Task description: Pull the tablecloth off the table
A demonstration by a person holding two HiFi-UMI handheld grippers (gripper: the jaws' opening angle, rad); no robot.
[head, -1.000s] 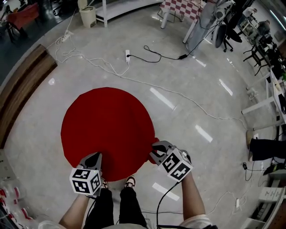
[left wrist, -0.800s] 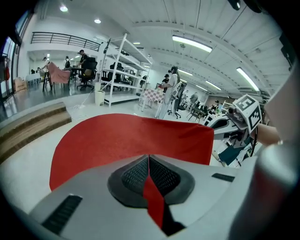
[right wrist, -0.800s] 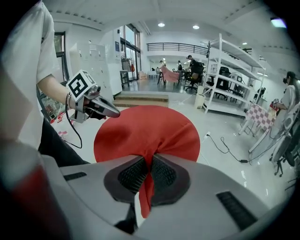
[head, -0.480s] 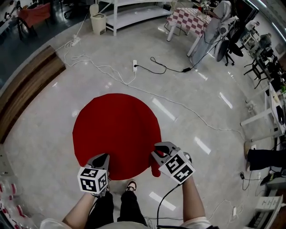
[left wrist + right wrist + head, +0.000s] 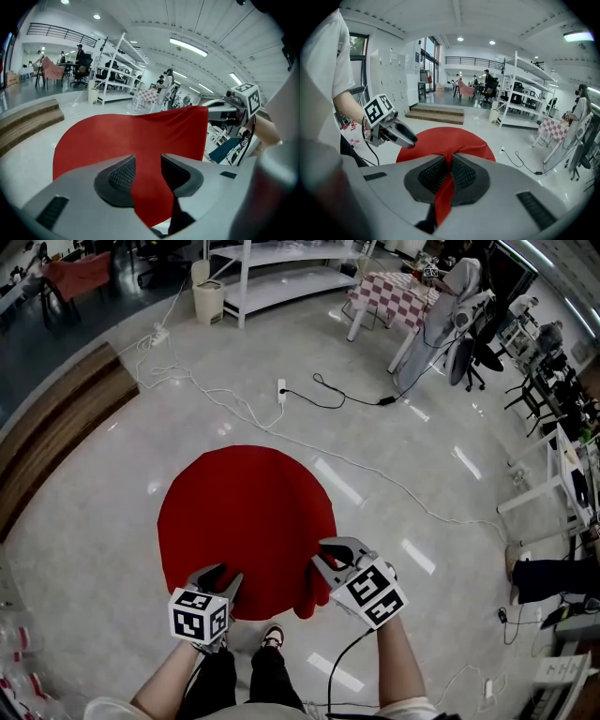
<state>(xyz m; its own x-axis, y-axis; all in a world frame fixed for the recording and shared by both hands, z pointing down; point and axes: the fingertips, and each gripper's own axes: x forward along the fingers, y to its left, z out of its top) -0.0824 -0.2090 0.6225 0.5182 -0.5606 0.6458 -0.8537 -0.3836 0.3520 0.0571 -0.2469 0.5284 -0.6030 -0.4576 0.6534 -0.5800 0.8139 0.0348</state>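
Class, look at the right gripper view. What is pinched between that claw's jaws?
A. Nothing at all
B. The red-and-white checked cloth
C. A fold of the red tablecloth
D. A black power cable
C: in the right gripper view the right claw has its jaws closed together on a fold of the red tablecloth, which trails out below the pads.

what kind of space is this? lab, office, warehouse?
Probably a big open lab or workshop hall: polished floor strewn with cables and a power strip, white metal shelving at the back, office chairs and desks along the right side.
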